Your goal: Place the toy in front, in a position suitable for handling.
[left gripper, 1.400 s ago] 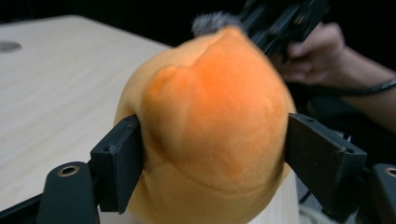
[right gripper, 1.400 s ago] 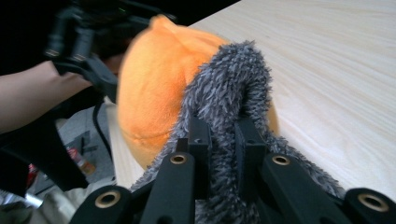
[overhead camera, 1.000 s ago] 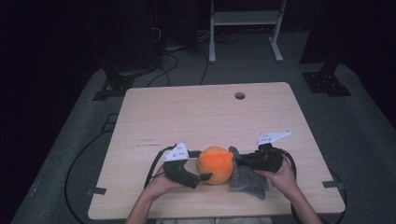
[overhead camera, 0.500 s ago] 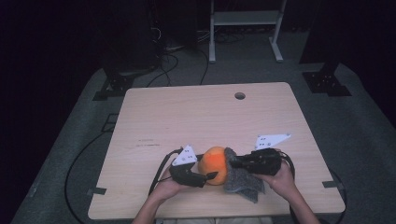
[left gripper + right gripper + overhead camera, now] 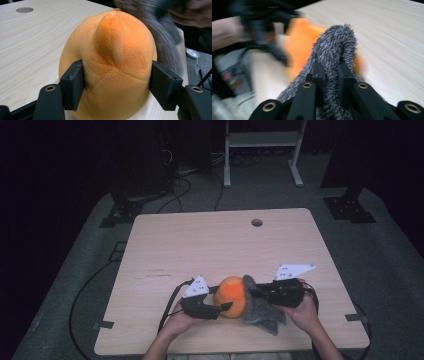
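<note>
Orange plush ball (image 5: 110,67), seam visible in the left gripper view, sits near the worktop's (image 5: 210,245) front edge; left gripper (image 5: 116,85) has just been closing, pads pressing it. Right gripper (image 5: 331,75) pinches grey fuzzy cloth (image 5: 337,47).

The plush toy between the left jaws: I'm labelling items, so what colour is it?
Orange; the plush toy shows best in the left gripper view.

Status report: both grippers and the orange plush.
Left gripper just closed onto orange plush. Right gripper shut on grey fuzzy cloth, draped against plush. Table ahead unobstructed.
</note>
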Available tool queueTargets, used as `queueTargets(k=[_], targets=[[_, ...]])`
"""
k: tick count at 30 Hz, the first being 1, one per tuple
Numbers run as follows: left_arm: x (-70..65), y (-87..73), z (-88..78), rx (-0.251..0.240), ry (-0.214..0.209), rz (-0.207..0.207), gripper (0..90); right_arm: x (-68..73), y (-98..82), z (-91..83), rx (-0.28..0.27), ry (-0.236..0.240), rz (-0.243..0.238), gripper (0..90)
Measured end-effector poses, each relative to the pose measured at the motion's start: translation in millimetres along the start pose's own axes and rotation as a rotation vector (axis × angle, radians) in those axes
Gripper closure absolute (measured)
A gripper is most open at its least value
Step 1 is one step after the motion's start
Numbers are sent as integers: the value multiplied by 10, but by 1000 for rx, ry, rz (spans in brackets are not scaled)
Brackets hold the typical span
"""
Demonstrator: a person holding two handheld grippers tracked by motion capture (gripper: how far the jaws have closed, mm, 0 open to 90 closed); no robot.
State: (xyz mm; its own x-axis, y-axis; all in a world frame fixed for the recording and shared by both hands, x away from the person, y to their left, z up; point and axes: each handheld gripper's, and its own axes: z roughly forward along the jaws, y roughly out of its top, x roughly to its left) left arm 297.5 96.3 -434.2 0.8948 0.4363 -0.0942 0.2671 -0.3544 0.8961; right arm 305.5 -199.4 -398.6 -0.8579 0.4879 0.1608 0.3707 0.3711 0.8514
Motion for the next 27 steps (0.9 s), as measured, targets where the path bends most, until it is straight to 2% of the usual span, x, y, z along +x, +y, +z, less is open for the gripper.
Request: queueTargets(k=[2,3,4,6,8,11,12,13,14,15,17,18,21,24,25,27], targets=[[-19,7,-3,-6,-14,32,317,-100,-51,-43,-3,-18,43,786],[-31,21,-19,-17,-21,69,294,-110,-65,-44,-4,-11,44,786],[-29,27,-36,-31,-30,80,261,-93,-72,-34,5,-10,34,785],[10,33,-75,-91,-42,69,246,-69,-70,-18,15,-13,12,785],[36,28,-42,-73,-29,70,249,-96,-72,-14,10,13,27,785],[29,2,-4,-75,-33,67,299,-96,-64,-8,11,13,28,788],[18,-7,14,-72,-19,66,299,-67,-50,-8,9,22,21,788],[-3,-7,45,-64,3,52,332,90,24,11,9,58,-17,787],[-3,-7,45,-64,3,52,346,90,24,11,9,58,-17,787],[-2,-1,46,-59,8,51,346,251,97,67,25,80,-75,786],[11,2,20,-52,21,46,351,378,147,133,46,66,-132,784],[23,-7,3,-53,23,38,355,380,153,142,50,61,-139,784],[57,-24,-30,-63,30,8,361,195,93,90,31,59,-67,787],[103,-28,-40,-77,33,-29,360,11,-19,12,52,-11,-9,790],[109,-31,-35,-81,33,-43,361,-22,-51,3,56,-17,7,790],[100,-28,-15,-81,35,-43,361,-18,-77,19,57,-4,13,790]])
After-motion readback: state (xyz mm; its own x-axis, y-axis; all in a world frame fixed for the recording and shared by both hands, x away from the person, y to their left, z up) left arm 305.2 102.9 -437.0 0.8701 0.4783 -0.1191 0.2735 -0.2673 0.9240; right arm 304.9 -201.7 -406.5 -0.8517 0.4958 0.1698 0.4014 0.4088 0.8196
